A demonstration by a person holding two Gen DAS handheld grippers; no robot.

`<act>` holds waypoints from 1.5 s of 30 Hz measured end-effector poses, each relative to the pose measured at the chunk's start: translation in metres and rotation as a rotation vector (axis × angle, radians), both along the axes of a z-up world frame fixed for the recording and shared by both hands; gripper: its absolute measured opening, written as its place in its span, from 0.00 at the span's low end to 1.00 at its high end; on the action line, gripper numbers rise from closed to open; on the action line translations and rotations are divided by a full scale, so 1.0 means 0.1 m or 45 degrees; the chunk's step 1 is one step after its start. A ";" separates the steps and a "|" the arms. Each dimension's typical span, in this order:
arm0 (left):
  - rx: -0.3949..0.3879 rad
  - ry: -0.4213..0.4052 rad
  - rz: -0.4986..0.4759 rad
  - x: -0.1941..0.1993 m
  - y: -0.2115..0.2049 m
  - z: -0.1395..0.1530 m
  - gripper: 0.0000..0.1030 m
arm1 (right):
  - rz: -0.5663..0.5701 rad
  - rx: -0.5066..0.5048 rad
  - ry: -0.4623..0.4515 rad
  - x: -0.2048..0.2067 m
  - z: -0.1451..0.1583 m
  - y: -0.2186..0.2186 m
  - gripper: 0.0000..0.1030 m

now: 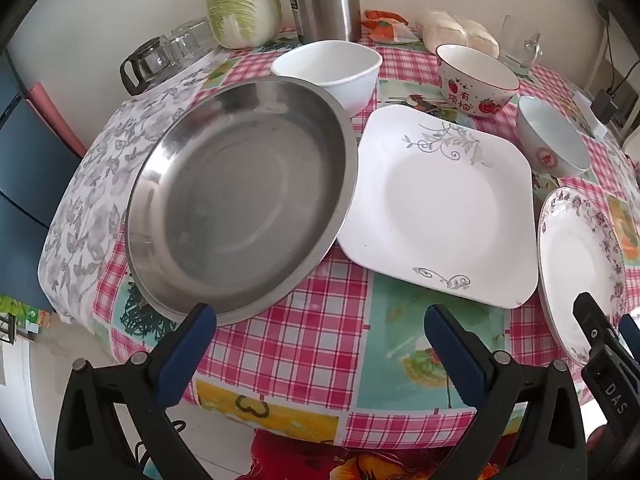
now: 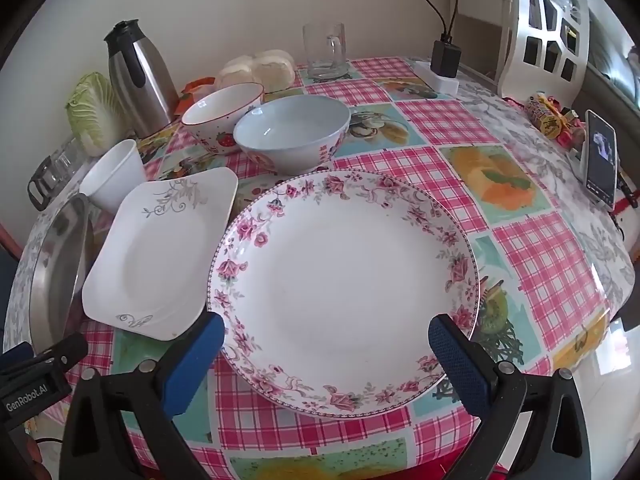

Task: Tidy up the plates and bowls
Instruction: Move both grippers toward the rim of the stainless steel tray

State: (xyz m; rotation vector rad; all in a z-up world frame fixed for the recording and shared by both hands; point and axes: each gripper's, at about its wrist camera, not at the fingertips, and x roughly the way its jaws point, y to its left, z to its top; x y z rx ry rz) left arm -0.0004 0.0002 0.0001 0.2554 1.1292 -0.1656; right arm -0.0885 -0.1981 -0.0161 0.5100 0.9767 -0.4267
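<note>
Both grippers' jaws gape empty: left gripper [image 1: 320, 320] facing a steel basin [image 1: 240, 200], right gripper [image 2: 326, 330] over a floral round plate [image 2: 344, 280].

Steel basin [image 1: 240, 200]: brushed metal, dull sheen, faint scuffing. Square plate [image 1: 440, 208], floral round plate [image 2: 344, 288] and three bowls, including the strawberry bowl [image 1: 476, 80]: glazed ceramic, glossy, smooth. Tablecloth [image 2: 532, 248]: plastic-coated, slight shine. Thermos [image 2: 138, 80]: satin metal. Mug [image 2: 325, 50]: clear glass. Finger pads [image 2: 460, 360]: blue, textured.

Cabbage [image 1: 244, 2], steel thermos [image 1: 322, 0], glass mug [image 2: 325, 50], phone [image 2: 601, 159] on checked tablecloth [image 2: 532, 256].
</note>
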 end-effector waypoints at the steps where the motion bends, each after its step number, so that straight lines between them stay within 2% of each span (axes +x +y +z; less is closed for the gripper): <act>1: -0.001 0.000 -0.001 0.00 0.00 0.00 1.00 | 0.002 -0.002 0.001 0.01 0.00 0.01 1.00; 10: -0.022 0.003 0.020 -0.04 -0.04 0.02 1.00 | 0.016 -0.022 0.005 0.04 0.01 0.06 1.00; 21: -0.062 0.015 0.047 0.10 0.09 0.02 1.00 | 0.039 -0.060 0.004 0.10 0.04 0.20 1.00; 22: -0.058 -0.054 0.066 0.10 0.09 0.03 1.00 | 0.044 -0.063 0.005 0.11 0.04 0.21 1.00; 30: -0.084 -0.126 0.090 0.13 0.19 0.06 1.00 | 0.077 -0.083 0.011 0.17 0.04 0.34 1.00; 38: -0.129 -0.089 0.133 0.20 0.34 0.04 1.00 | 0.116 -0.112 0.010 0.25 0.07 0.50 1.00; 45: -0.227 -0.055 0.180 0.29 0.57 -0.01 1.00 | 0.173 -0.145 -0.005 0.33 0.11 0.70 1.00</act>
